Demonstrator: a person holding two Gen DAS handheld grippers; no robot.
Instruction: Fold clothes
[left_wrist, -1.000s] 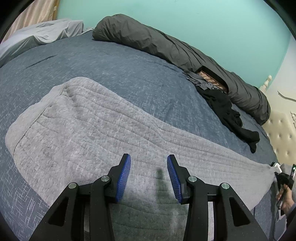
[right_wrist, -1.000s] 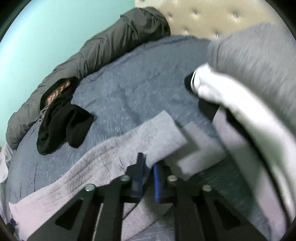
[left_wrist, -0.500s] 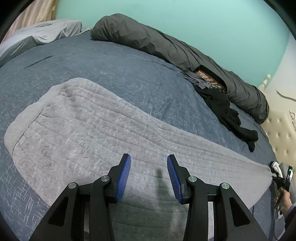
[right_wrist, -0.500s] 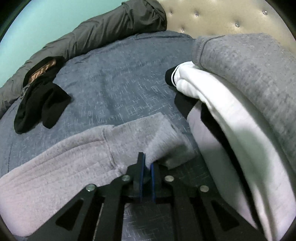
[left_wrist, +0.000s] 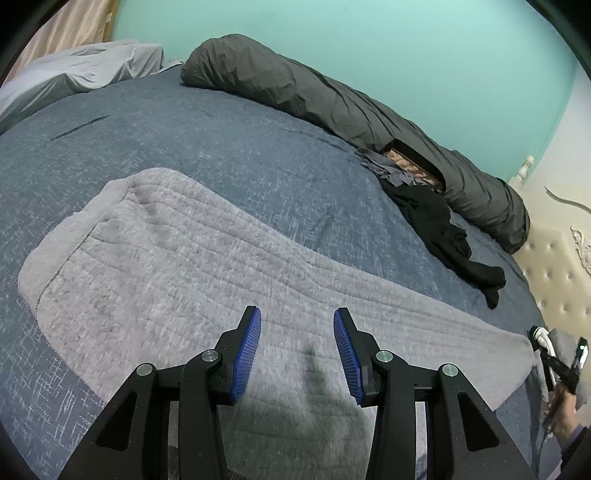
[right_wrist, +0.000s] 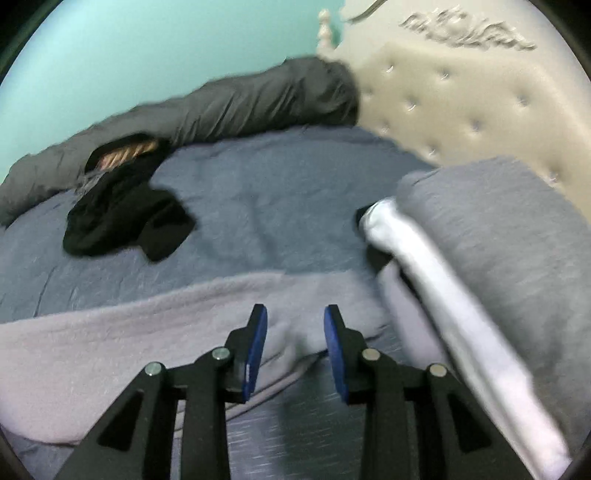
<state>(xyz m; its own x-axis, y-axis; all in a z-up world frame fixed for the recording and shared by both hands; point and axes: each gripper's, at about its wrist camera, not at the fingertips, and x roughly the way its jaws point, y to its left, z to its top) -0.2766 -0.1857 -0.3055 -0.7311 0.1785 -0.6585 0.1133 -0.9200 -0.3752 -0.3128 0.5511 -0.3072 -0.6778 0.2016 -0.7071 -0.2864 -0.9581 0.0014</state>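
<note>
A long grey fleece garment (left_wrist: 192, 266) lies flat across the blue bedspread (left_wrist: 221, 147). My left gripper (left_wrist: 297, 326) is open and empty, just above the garment's near edge. The garment's right end (right_wrist: 147, 325) shows in the right wrist view, lying flat. My right gripper (right_wrist: 295, 325) is open over that end with nothing between its pads. The right gripper (left_wrist: 561, 369) and the hand holding it show at the far right of the left wrist view.
A stack of folded grey and white clothes (right_wrist: 480, 258) sits right of the right gripper. A black garment (right_wrist: 125, 218) lies crumpled farther back, also in the left wrist view (left_wrist: 439, 229). A rolled dark grey duvet (left_wrist: 332, 99) lines the far edge. A tufted headboard (right_wrist: 461, 92) stands behind.
My right gripper was shut on the garment's right end and has opened, letting it drop flat. The left gripper has stayed open and nearly still.
</note>
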